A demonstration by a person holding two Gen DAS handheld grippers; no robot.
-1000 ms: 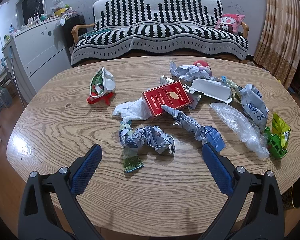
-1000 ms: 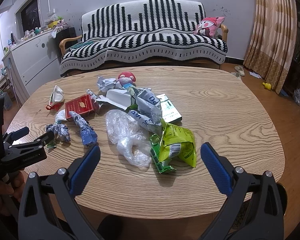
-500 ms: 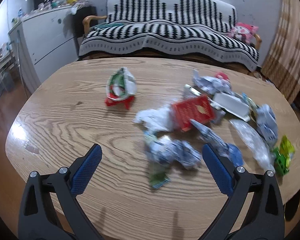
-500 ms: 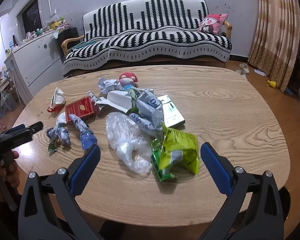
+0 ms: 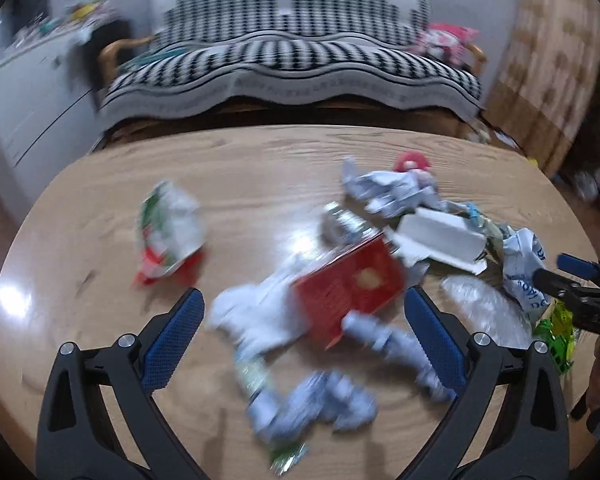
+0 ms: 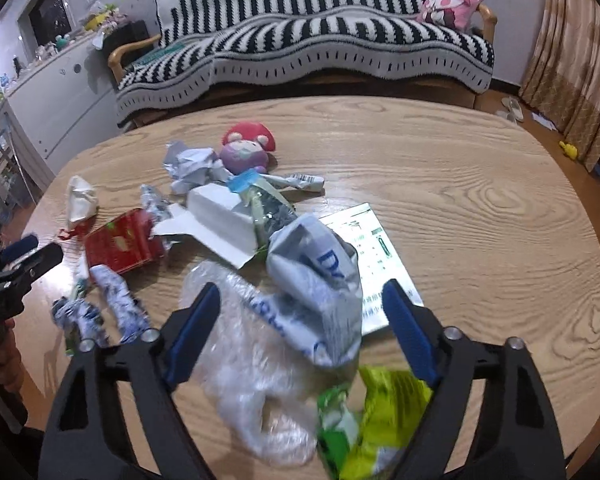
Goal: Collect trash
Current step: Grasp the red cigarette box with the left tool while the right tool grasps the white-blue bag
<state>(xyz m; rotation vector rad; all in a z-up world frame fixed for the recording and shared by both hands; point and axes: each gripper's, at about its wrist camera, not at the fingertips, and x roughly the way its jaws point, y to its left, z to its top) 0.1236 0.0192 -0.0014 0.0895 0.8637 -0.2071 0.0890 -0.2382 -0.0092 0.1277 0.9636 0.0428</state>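
Observation:
Trash lies scattered on an oval wooden table (image 5: 80, 216). My left gripper (image 5: 302, 312) is open above a red box (image 5: 348, 286), a white tissue (image 5: 256, 312) and crumpled blue-white wrappers (image 5: 324, 404). A red-green-white wrapper (image 5: 166, 232) lies to its left. My right gripper (image 6: 300, 308) is open over a grey-white bag with blue letters (image 6: 316, 280), a clear plastic bag (image 6: 252, 364) and a green snack bag (image 6: 372, 420). A white carton (image 6: 216, 216) and the red box (image 6: 120, 242) lie further left.
A striped sofa (image 6: 308, 36) stands behind the table, a white cabinet (image 6: 56, 92) at the left, a curtain (image 6: 572, 60) at the right. A mushroom toy (image 6: 246, 148) and a printed leaflet (image 6: 376, 264) lie on the table. The left gripper (image 6: 16, 272) shows at the right view's left edge.
Both grippers have moved forward and down over the trash, which now looks larger. The left view is blurred by motion. Both stay open and empty.

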